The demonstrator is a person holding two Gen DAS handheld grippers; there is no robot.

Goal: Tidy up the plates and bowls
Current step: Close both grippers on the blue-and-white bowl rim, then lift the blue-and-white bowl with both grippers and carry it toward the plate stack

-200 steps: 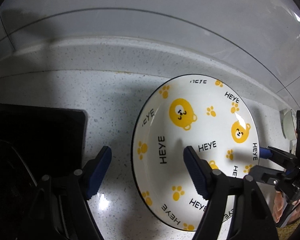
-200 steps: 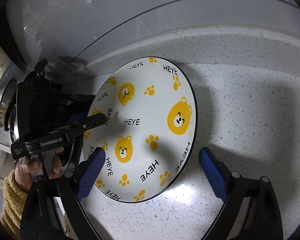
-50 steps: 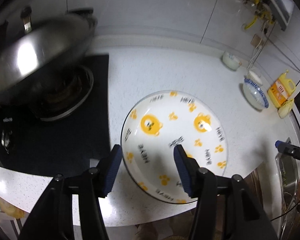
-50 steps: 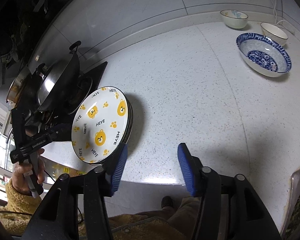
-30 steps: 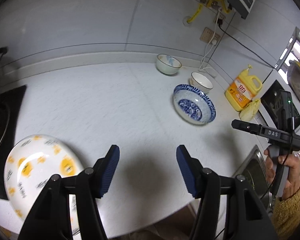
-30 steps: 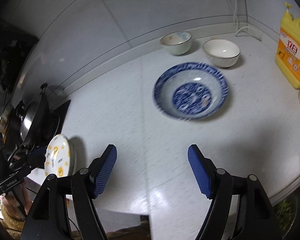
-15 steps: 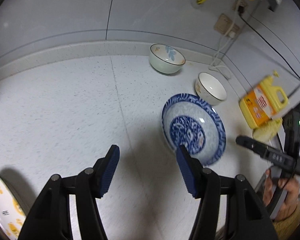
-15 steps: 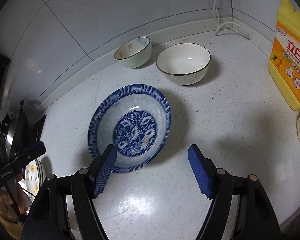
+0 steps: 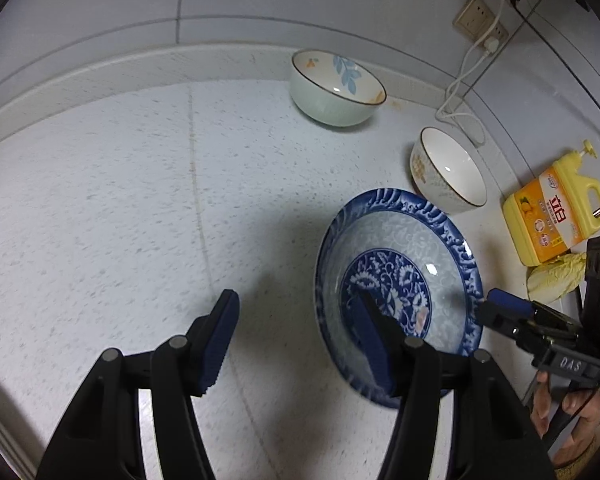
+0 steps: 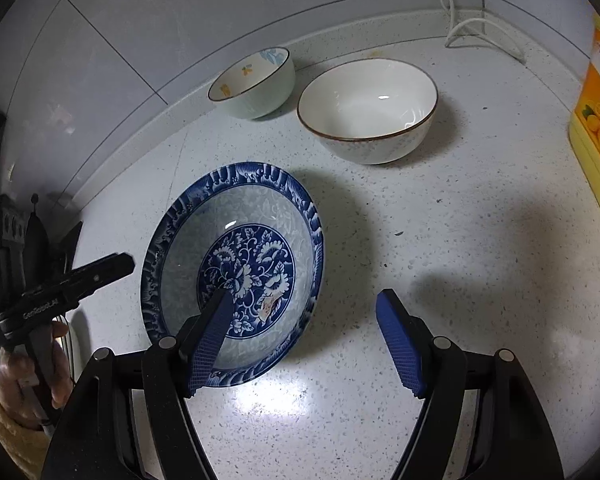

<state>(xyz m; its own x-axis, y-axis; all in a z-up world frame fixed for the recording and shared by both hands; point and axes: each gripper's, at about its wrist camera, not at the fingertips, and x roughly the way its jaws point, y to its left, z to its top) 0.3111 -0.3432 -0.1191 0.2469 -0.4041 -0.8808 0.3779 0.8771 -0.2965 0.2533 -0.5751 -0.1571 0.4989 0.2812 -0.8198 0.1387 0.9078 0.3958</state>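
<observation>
A wide blue-and-white patterned bowl (image 9: 396,240) (image 10: 256,216) stands on the speckled white counter. My left gripper (image 9: 296,300) is open and straddles the bowl's left rim, one finger over the inside and the other over the counter. My right gripper (image 10: 304,300) is open and straddles the opposite rim in the same way. Each gripper shows in the other's view: the right gripper (image 9: 508,308) and the left gripper (image 10: 100,268). Whether any pad touches the bowl is unclear. Behind it stand a pale green leaf-patterned bowl (image 9: 336,92) (image 10: 252,80) and a white brown-rimmed bowl (image 9: 448,172) (image 10: 368,108).
A yellow detergent bottle (image 9: 556,212) (image 10: 596,120) and a yellow cloth (image 9: 556,276) sit to the right of the bowls. A white cable (image 9: 460,80) runs down the tiled wall from a socket to the counter. Bare counter (image 9: 100,200) stretches to the left.
Both grippers have swung away from the bear-print plates toward the blue bowl and come down close over it. The bowl now fills the lower part of both views. The jaws keep the same width.
</observation>
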